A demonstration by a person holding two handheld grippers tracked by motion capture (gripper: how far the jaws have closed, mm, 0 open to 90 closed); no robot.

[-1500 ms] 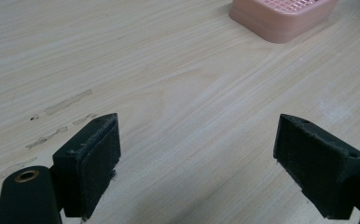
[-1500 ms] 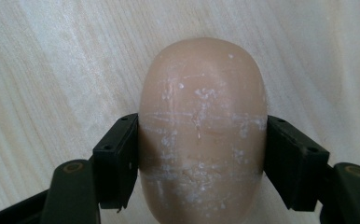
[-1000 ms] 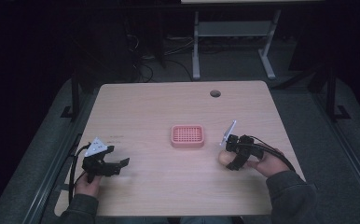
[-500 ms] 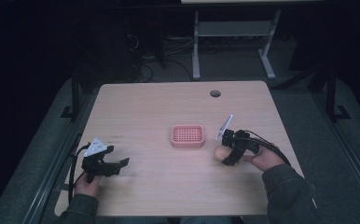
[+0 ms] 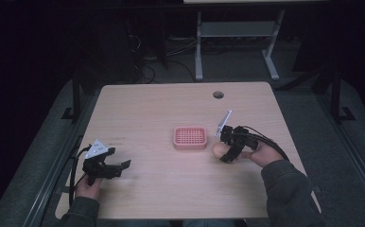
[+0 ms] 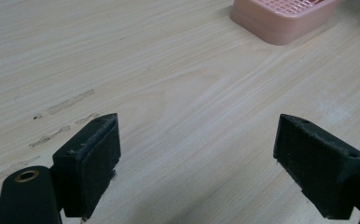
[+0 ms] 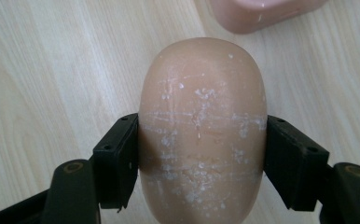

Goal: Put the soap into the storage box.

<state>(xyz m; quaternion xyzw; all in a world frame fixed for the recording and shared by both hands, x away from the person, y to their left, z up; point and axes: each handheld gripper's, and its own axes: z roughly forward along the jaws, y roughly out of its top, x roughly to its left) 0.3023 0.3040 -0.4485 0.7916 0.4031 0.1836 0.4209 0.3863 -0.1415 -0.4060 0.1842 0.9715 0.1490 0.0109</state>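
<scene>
A peach-coloured bar of soap [image 7: 201, 126] with white scuffs is clamped between the black jaws of my right gripper [image 7: 201, 154], above the wooden table. From above, the soap [image 5: 218, 150] hangs just right of the pink soap dish [image 5: 190, 137], with the right gripper [image 5: 222, 152] shut on it. The dish has a gridded top and lies at mid-table; its corner [image 7: 262, 11] shows beyond the soap. My left gripper [image 5: 120, 166] rests near the front left of the table, jaws wide open with nothing between them [image 6: 197, 158]. The dish's edge [image 6: 280, 18] appears far ahead of it.
The wooden table [image 5: 152, 109] has a round cable hole [image 5: 218, 94] near its far edge. Faint scratch marks [image 6: 61, 121] lie on the wood by the left gripper. A metal stand [image 5: 237, 42] sits on the dark floor beyond the table.
My right gripper has carried the soap leftward toward the pink dish and slightly up. The left gripper has stayed still.
</scene>
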